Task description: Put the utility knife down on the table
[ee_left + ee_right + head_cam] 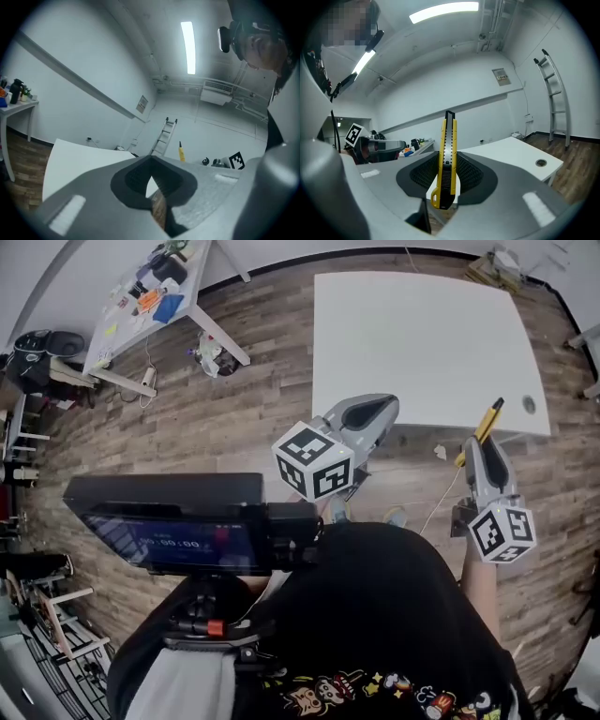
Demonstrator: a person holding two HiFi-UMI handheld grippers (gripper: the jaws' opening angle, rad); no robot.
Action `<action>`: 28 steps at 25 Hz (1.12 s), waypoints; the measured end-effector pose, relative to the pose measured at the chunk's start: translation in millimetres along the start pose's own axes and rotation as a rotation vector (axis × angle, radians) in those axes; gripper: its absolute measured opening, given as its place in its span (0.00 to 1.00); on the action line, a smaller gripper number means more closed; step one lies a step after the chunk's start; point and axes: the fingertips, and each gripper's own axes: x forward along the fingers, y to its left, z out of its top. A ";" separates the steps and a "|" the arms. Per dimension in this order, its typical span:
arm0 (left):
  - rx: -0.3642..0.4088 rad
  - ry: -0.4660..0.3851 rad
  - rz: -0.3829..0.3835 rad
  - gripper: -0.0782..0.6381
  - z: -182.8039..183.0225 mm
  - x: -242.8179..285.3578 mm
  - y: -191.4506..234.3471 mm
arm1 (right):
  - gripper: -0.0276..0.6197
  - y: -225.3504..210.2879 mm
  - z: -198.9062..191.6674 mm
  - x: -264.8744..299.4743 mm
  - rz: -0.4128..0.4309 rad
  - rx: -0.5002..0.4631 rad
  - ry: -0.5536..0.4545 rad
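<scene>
Clamped in the right claw: a yellow-and-black utility knife, standing upright between the two ribbed black pads, one pad pressed to each flat side. Lower end with its yellow loop hanging just below the pads, slim black tip poking well above them. No blade to be made out.

From the head view, same right claw out at the right, pointing forward, with the utility knife sticking out past its tips. Knife tip over the near edge of the white bench, close to the near right corner and the round cable hole. Held up in the air, not lying on the bench top.

Left claw closed on nothing: dark pads brought together at the tips, only a small sliver of the white bench and brown floor visible through the gap behind them. In the head view, left claw just off the bench's near edge, towards its near left corner, marker cube facing up. Well apart from the right claw.

Bench top bare and white. Wood-plank floor all around it. Off to the far left, a second, cluttered bench. A ladder leaning against the far wall.
</scene>
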 end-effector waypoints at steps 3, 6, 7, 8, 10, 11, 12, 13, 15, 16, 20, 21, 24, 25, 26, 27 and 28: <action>-0.027 0.000 0.035 0.11 -13.6 6.1 -2.5 | 0.26 -18.2 -22.8 4.7 0.019 -0.006 0.067; -0.043 0.004 0.076 0.11 -22.4 20.6 -6.8 | 0.26 -41.0 -35.6 14.7 0.056 -0.011 0.134; -0.053 0.002 0.090 0.11 -25.8 25.8 -6.6 | 0.26 -48.4 -37.2 18.8 0.067 -0.016 0.146; -0.066 0.001 0.104 0.11 -30.0 30.3 -4.7 | 0.26 -55.0 -38.6 23.7 0.076 -0.019 0.154; -0.092 0.004 0.130 0.11 -37.2 36.7 3.8 | 0.26 -65.4 -40.5 36.6 0.081 -0.012 0.163; -0.097 0.009 0.142 0.11 -39.3 39.5 10.5 | 0.26 -69.6 -41.1 44.9 0.079 -0.002 0.165; -0.098 0.013 0.155 0.11 -40.5 43.0 19.1 | 0.26 -73.9 -41.8 54.7 0.074 0.007 0.167; -0.097 0.012 0.172 0.11 -40.7 47.3 29.5 | 0.26 -78.4 -42.5 65.6 0.066 0.014 0.167; -0.080 -0.020 0.222 0.11 -37.7 56.7 54.1 | 0.26 -84.2 -43.7 89.2 0.042 0.021 0.159; -0.062 -0.039 0.252 0.11 -35.0 61.4 67.2 | 0.26 -84.4 -44.1 101.5 0.026 0.021 0.153; 0.054 -0.043 0.322 0.11 -22.3 95.1 126.3 | 0.26 -74.3 -39.8 167.1 -0.047 -0.013 0.134; 0.073 -0.033 0.317 0.11 -18.6 108.5 142.6 | 0.26 -72.7 -37.4 187.2 -0.064 -0.030 0.139; 0.112 0.012 0.282 0.11 -9.2 148.0 202.5 | 0.26 -71.4 -38.8 261.8 -0.101 -0.104 0.190; 0.109 0.028 0.275 0.11 -7.5 157.6 224.0 | 0.26 -72.6 -43.4 288.6 -0.112 -0.133 0.223; 0.100 0.041 0.271 0.11 -6.6 164.2 241.5 | 0.26 -74.8 -49.5 311.5 -0.122 -0.165 0.262; 0.089 0.050 0.269 0.11 -6.6 167.5 252.6 | 0.26 -77.7 -56.9 328.7 -0.131 -0.200 0.308; 0.080 0.058 0.268 0.11 -7.1 168.4 257.4 | 0.26 -81.3 -65.4 340.4 -0.137 -0.235 0.359</action>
